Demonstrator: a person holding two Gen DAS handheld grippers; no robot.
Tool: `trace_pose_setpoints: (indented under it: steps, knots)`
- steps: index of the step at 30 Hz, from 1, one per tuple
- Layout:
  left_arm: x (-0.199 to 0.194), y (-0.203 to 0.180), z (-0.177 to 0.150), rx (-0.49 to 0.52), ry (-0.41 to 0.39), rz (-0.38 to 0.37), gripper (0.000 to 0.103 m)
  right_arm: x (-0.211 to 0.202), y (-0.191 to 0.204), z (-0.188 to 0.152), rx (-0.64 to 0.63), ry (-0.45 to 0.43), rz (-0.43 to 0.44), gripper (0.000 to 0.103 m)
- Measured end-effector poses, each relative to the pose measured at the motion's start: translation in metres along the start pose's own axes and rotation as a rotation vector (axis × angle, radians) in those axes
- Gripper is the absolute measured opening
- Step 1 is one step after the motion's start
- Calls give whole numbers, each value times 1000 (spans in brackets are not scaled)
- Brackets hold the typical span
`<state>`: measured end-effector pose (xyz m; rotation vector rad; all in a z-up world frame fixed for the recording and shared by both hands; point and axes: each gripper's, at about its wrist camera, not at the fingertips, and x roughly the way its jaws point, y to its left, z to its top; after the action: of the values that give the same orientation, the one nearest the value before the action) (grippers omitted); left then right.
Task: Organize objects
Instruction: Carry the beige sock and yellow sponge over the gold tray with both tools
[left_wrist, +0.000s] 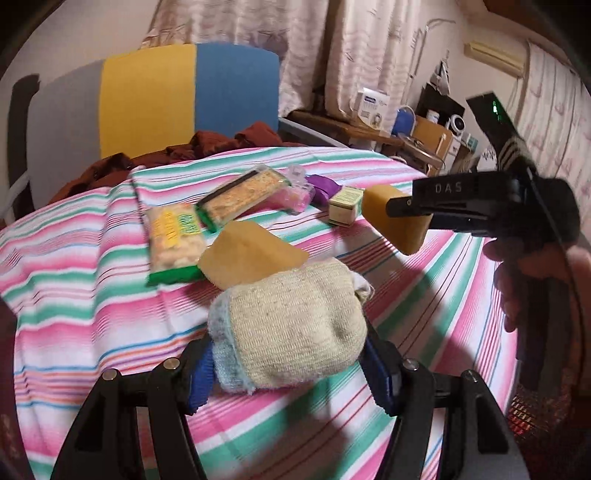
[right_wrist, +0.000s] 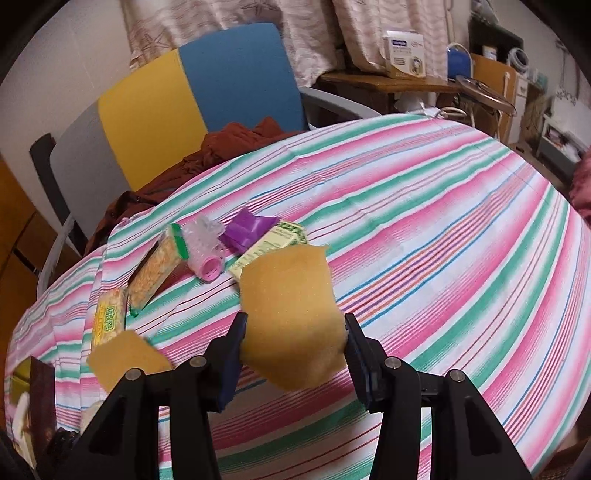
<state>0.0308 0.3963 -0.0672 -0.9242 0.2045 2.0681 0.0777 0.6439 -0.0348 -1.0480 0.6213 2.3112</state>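
My left gripper is shut on a rolled beige and pale-blue sock bundle, its blue pads pressing both sides, just above the striped tablecloth. My right gripper is shut on a yellow sponge held over the table. In the left wrist view that right gripper comes in from the right with its sponge, a hand behind it. A second yellow sponge lies flat on the cloth just beyond the sock bundle, and it shows at the lower left as the flat sponge in the right wrist view.
Beyond the sponges lie two snack packs, a pink hair roller, a purple packet and a small green box. A yellow and blue chair with brown cloth stands behind the table. Cluttered shelves stand at back right.
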Motion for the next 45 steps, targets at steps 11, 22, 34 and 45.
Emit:
trace_pose_setpoints:
  steps: [11,22,34,45]
  knots:
    - [-47,31,-12,-59,-42,-8,68,-11,31,-16,-132,-30,37,50]
    - [-93,68,-21,-142,-85,-23,68,-51,71,-35,-167,-56,119,50]
    - [-153,127,-42,-222,-154,53,68,-76,176,-84,-276,-22,295,50]
    - [-215,201,-65,-328,-258,175,68,-86,272,-116,-384,5,422,50]
